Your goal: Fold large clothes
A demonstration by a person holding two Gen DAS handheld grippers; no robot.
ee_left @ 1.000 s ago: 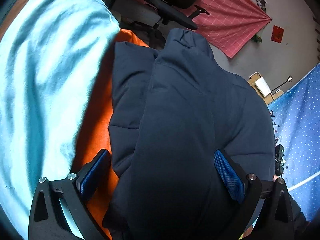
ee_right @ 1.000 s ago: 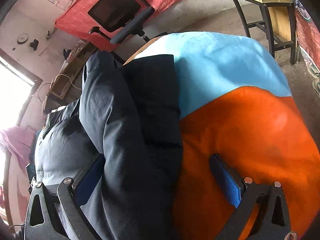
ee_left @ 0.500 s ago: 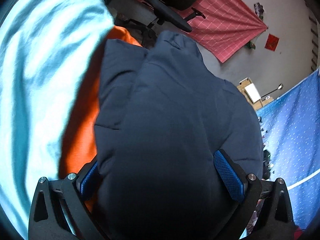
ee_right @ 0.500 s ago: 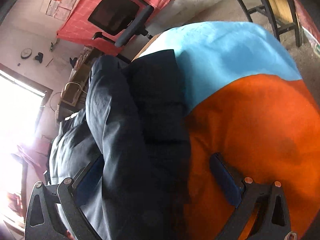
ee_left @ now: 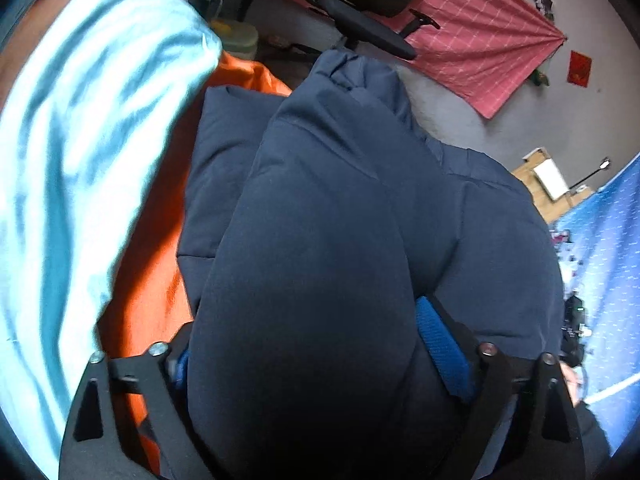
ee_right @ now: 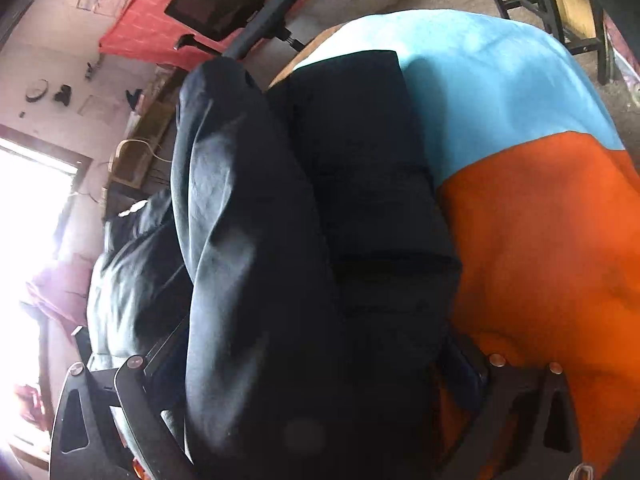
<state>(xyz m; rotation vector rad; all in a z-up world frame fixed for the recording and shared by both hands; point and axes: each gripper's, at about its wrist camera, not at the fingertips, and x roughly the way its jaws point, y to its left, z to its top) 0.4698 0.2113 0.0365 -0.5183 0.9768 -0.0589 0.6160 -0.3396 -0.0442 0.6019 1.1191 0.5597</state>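
The jacket [ee_left: 328, 216], a dark navy padded one, fills the middle of both views, lying on orange cloth [ee_left: 152, 280] and light blue cloth [ee_left: 72, 152] spread over the bench. In the left wrist view it runs from the bottom centre up to a bunched end near the top centre; in the right wrist view [ee_right: 320, 220] it runs from the bottom centre to the upper left, with a flat quilted panel beside a raised roll of fabric.

The step in hand looks like taking hold of a thick fold at the near edge to carry it over. To do it well, both grips should bite all the layers of the roll evenly, then lift together so the padded fabric does not slip or twist.

The left gripper [ee_left: 320, 356] sits at the bottom of its frame with the fold bulging between its jaws; they are closing, and the blue pad [ee_left: 440, 344] at lower right presses into the fabric.

The right gripper [ee_right: 316, 364] straddles the roll at the bottom of its frame; whether its pads press on the fabric I cannot tell.
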